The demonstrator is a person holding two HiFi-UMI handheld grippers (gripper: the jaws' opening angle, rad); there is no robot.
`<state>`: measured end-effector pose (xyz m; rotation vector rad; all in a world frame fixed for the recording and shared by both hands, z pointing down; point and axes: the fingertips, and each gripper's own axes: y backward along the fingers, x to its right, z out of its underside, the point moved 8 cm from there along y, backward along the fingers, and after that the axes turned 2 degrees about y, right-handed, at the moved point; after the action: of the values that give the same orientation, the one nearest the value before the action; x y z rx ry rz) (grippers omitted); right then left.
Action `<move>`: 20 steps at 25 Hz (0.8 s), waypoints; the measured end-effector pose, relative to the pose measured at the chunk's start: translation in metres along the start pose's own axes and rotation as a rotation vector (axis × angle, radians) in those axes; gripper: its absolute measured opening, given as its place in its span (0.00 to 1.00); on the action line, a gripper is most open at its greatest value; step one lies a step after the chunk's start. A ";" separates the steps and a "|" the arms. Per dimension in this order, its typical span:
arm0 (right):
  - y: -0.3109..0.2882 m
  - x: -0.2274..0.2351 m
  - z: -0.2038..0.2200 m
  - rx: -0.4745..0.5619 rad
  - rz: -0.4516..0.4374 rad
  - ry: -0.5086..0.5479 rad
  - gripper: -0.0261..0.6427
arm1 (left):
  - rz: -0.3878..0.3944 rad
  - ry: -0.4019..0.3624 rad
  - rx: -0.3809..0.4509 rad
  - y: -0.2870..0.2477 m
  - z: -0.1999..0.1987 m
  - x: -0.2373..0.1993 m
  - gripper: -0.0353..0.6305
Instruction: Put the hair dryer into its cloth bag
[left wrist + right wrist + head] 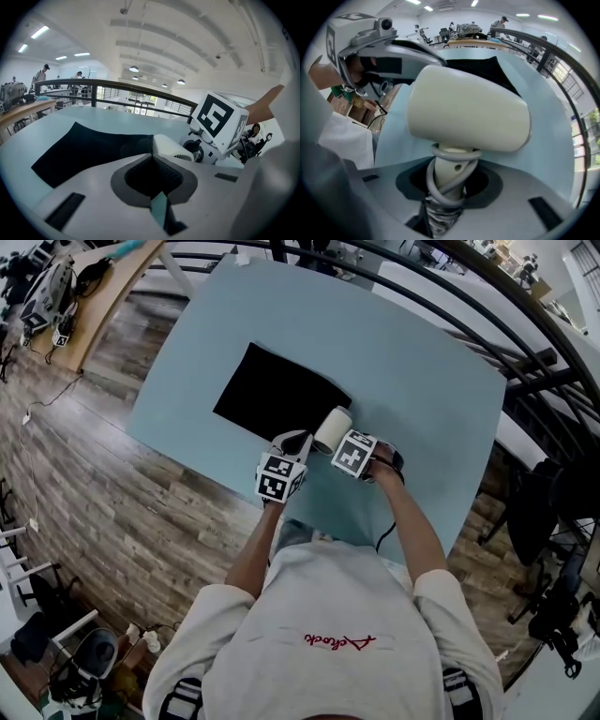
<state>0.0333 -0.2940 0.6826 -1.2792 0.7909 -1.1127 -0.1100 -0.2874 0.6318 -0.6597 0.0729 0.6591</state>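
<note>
Head view: the cloth bag (279,393) lies flat on the table (422,399), just ahead of the left gripper (292,441). The right gripper (349,448) holds the hair dryer (332,430) beside it. Left gripper view: jaws pressed together, nothing seen between them; the bag lies ahead, to the left. Right gripper view: jaws pinch the dryer's handle (449,176), with the cord (440,192) wound round it. Judged step: bringing the dryer to the bag. Next, the left claw must open the bag's mouth, whose position is unclear.
</note>
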 end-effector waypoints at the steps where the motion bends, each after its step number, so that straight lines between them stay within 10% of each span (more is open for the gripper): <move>1: -0.003 0.000 -0.001 -0.020 0.000 0.015 0.28 | 0.004 -0.003 0.001 0.000 0.000 0.000 0.07; 20: -0.021 0.022 -0.036 -0.137 -0.009 0.096 0.29 | 0.069 -0.002 0.024 0.010 -0.004 0.007 0.07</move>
<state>0.0022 -0.3257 0.7003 -1.3518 0.9476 -1.1501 -0.1091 -0.2804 0.6211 -0.6357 0.1018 0.7242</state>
